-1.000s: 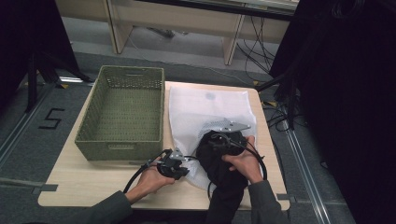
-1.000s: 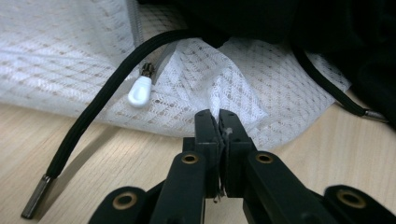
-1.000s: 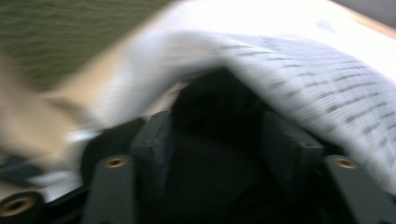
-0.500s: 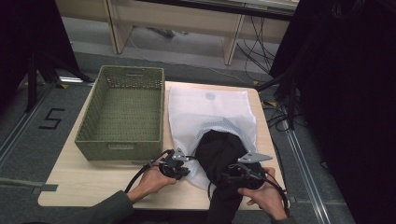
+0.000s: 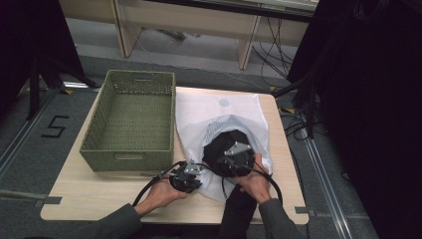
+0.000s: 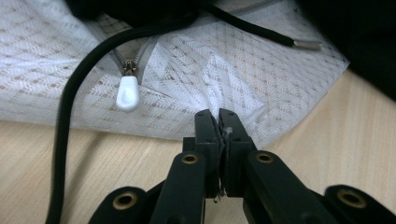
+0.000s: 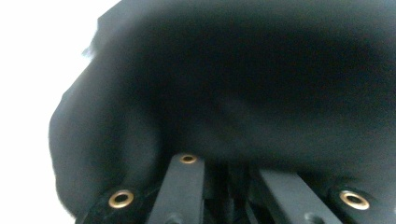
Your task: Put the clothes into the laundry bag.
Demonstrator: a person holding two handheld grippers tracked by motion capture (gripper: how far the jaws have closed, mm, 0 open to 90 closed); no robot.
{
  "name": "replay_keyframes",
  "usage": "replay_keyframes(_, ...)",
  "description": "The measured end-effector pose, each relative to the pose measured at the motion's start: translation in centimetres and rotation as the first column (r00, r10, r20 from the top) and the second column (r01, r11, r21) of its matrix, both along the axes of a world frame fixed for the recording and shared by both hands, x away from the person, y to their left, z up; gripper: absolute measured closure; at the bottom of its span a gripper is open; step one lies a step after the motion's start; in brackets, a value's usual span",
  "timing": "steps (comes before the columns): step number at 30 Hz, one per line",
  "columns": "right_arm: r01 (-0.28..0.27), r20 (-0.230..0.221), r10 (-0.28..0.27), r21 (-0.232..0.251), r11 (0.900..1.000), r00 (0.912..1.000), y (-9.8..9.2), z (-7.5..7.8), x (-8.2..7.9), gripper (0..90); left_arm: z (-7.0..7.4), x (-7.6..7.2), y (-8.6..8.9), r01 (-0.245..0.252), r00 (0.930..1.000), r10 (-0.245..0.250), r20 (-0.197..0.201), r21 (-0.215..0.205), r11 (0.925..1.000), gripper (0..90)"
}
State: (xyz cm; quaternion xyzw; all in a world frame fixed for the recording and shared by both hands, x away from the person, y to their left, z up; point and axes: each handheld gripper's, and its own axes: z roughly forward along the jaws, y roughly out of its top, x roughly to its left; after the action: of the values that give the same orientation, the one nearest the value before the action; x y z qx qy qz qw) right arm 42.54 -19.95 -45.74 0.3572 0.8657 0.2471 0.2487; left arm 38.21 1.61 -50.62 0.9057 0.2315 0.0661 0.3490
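White mesh laundry bag [image 5: 225, 115] holding black cloth [image 5: 225, 144] is pinched by the left gripper [image 6: 218, 116]; right gripper [image 5: 234, 158], at 3 o'clock, unclear.

The high view looks forward and down from above the person's side onto the wooden table [image 5: 89, 199], taking in the green basket [image 5: 130, 122] and the white mesh bag [image 5: 234, 117]. The left gripper view sits low and very near the tabletop, facing that bag's zipper pull [image 6: 127, 92]. The right gripper view is pressed close against black cloth [image 7: 243, 93]. All three share the bag area at the table's near edge
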Motion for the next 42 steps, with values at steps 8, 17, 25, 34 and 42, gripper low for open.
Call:
replay_keyframes(8,0.056,-0.020,-0.057,-0.055,0.997,0.9982,0.0,-1.9,4.7,87.3,0.1,-0.1,0.1,0.014,0.9998,-0.014,0.017,0.017,0.9998,87.3)
replay_keyframes(17,0.025,-0.061,-0.018,0.123,0.992,0.9980,-1.7,2.0,0.2,49.0,0.1,0.0,0.1,0.016,0.9998,-0.017,0.011,0.018,0.9997,87.1)
replay_keyframes(25,0.145,-0.266,-0.108,0.123,0.982,0.9579,-5.0,0.8,-9.5,41.1,0.2,0.1,0.1,0.016,0.9998,-0.016,0.006,0.020,0.9997,87.0)
replay_keyframes(34,-0.003,-0.376,0.026,0.061,0.998,0.9264,-2.5,-3.0,-10.5,33.9,0.1,0.2,0.2,0.020,0.9998,-0.021,0.003,0.014,0.9997,86.8)
replay_keyframes(42,-0.073,-0.247,0.085,0.056,0.996,0.9654,-2.1,-2.0,-9.8,88.3,0.1,0.2,0.2,0.016,0.9999,-0.016,-0.003,0.013,0.9998,86.8)
